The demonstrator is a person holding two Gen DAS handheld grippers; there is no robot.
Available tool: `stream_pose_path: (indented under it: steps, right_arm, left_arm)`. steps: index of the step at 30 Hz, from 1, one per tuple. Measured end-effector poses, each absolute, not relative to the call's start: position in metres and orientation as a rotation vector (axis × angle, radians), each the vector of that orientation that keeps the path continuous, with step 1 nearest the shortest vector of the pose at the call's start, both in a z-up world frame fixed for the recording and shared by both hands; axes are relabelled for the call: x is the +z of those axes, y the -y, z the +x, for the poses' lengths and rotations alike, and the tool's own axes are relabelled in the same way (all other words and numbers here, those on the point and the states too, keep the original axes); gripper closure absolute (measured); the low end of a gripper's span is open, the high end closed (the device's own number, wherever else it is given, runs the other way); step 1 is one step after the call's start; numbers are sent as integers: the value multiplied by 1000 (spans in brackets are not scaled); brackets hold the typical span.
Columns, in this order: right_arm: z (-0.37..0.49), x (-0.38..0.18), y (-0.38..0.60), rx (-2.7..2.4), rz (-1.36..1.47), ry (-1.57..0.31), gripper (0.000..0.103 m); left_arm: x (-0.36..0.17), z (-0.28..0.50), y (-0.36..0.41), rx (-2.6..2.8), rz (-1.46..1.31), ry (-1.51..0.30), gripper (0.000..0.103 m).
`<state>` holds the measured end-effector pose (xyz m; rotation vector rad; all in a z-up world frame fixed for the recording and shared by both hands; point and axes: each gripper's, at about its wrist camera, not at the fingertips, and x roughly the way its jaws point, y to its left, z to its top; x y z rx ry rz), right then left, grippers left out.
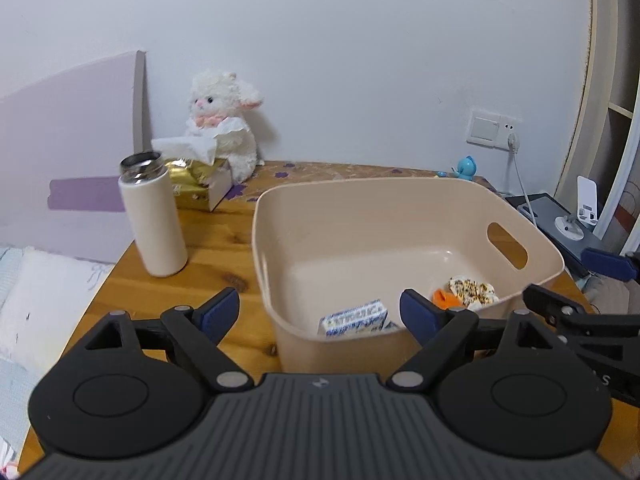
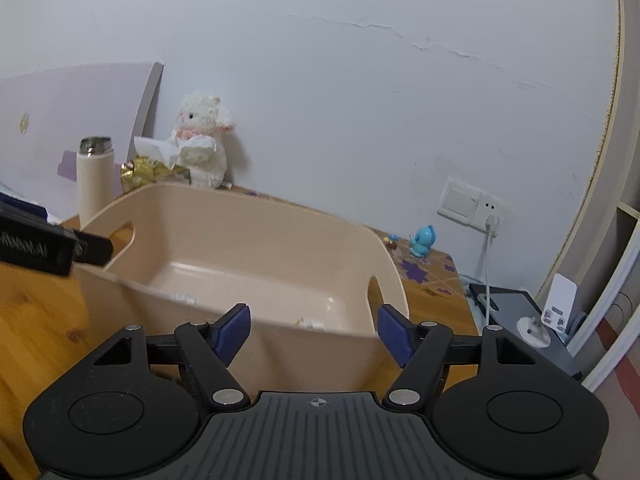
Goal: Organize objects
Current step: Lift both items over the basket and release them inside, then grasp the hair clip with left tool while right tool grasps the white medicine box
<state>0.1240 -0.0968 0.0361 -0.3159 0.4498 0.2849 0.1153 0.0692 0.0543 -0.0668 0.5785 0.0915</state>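
Flask (image 1: 154, 216) is looking rigid, smooth, slippery; gripping mid-body seems safest while both hand-held grippers, left (image 1: 320, 312) and right (image 2: 314, 332), are gaping empty.

This is a bedroom in a home. A pale lilac headboard (image 1: 72, 128) stands against the white wall, with a pillow (image 1: 44, 292) and bedding just below it at the left edge. Beside the bed a wooden worktop (image 1: 208, 240) carries a white plush lamb (image 1: 224, 120), a tissue box (image 1: 200, 184), a cream flask (image 1: 154, 216) and a small blue toy figure (image 1: 466, 168). A wall switch and socket (image 1: 494, 128) holds a plugged-in charger cable.
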Motion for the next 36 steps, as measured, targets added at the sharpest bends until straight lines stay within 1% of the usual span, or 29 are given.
stream_pose_path:
  steps: [6,16,26,31,36]
  right_arm:
    - [107,19,109,294,-305,-502,28]
    - [100,-21,124,314,-263,-630,28]
    - [99,-46,124,381,-264,-718,27]
    - [103,-54,121,419,-246,-739,25]
    - [111,-62,114,432,-249,-760,25]
  left_arm:
    - [38,91,-81,117,-110,-596,13]
    - [-10,82,-79,129,-68,-701,13]
    - [-42,91,-67,99,-24,-755,13]
    - [-53,101,-65,89,-47,-777,13]
    - [-59,110,-64,83,-75,-776,13]
